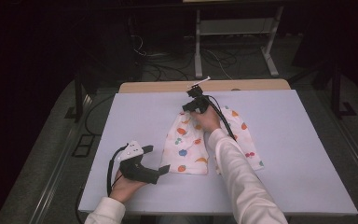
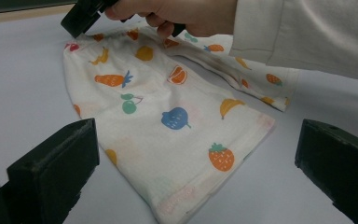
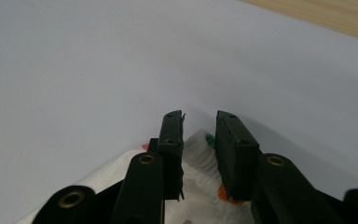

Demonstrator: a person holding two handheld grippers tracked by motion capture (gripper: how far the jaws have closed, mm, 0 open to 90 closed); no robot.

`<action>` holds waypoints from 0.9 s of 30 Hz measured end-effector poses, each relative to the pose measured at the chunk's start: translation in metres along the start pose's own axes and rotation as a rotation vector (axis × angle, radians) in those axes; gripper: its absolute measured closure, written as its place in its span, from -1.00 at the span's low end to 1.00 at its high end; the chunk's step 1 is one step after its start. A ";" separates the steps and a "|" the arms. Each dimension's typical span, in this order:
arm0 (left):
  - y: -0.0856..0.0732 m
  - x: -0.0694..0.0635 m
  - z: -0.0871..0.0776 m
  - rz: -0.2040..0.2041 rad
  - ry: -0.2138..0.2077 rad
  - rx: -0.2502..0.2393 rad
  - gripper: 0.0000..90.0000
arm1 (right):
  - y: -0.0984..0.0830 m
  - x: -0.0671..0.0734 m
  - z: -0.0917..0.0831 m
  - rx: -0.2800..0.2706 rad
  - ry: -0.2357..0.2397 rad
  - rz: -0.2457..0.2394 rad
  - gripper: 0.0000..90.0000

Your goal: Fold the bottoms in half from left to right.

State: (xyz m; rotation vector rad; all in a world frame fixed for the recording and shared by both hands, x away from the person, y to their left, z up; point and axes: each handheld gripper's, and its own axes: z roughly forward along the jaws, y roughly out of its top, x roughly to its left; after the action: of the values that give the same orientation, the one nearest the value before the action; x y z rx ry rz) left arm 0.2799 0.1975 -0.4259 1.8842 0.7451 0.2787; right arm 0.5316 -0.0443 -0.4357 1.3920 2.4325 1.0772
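White shorts printed with coloured fruit lie flat on the white table top, waistband at the far end. My right gripper rests on that waistband. In the right gripper view its jaws stand a narrow gap apart, and the gathered waistband lies in that gap. My left gripper lies open near the table's front left, a little left of the leg hems. In the left gripper view its jaws stand wide with nothing gripped, facing the shorts and the right gripper beyond.
A strip of wooden table shows past the far edge of the white top. Behind it on the dark floor are cables and the legs of a metal stand. White surface spreads to the left and right of the shorts.
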 end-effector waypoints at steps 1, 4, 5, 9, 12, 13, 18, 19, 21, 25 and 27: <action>0.000 0.000 0.000 -0.001 0.000 0.001 -1.00 | 0.000 0.000 0.001 0.003 -0.001 -0.001 0.56; 0.000 0.000 0.000 -0.001 0.000 0.002 -1.00 | 0.001 0.002 0.005 0.018 -0.021 0.001 0.63; 0.000 0.000 0.000 -0.002 0.000 0.002 -1.00 | 0.001 0.003 0.006 0.022 -0.022 0.005 0.67; 0.000 0.001 0.001 -0.002 0.003 0.010 -1.00 | 0.003 0.006 0.008 0.027 -0.039 -0.003 0.84; -0.001 0.001 0.001 -0.007 0.007 0.012 -1.00 | 0.004 0.008 0.008 0.028 -0.046 -0.007 0.92; -0.001 0.002 0.001 -0.010 0.011 0.014 -1.00 | 0.004 0.008 0.008 0.030 -0.046 -0.010 0.93; -0.002 0.005 0.001 -0.038 0.032 0.030 -1.00 | 0.004 0.007 0.005 0.037 -0.042 -0.012 0.95; -0.003 0.006 0.001 -0.044 0.036 0.033 -1.00 | 0.004 0.008 0.004 0.034 -0.046 -0.015 0.95; -0.003 0.008 0.001 -0.057 0.043 0.038 -1.00 | 0.005 0.010 0.001 0.029 -0.052 -0.021 0.95; -0.004 0.010 0.002 -0.079 0.053 0.052 -1.00 | 0.006 0.014 -0.003 0.016 -0.059 -0.034 0.95; -0.004 0.011 0.002 -0.089 0.054 0.060 -1.00 | 0.006 0.016 -0.006 0.006 -0.060 -0.038 0.95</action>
State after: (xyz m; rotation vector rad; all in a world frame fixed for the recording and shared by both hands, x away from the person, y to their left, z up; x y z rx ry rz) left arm 0.2876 0.2035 -0.4322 1.9006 0.8807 0.2539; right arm 0.5242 -0.0327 -0.4243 1.3547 2.4117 1.0053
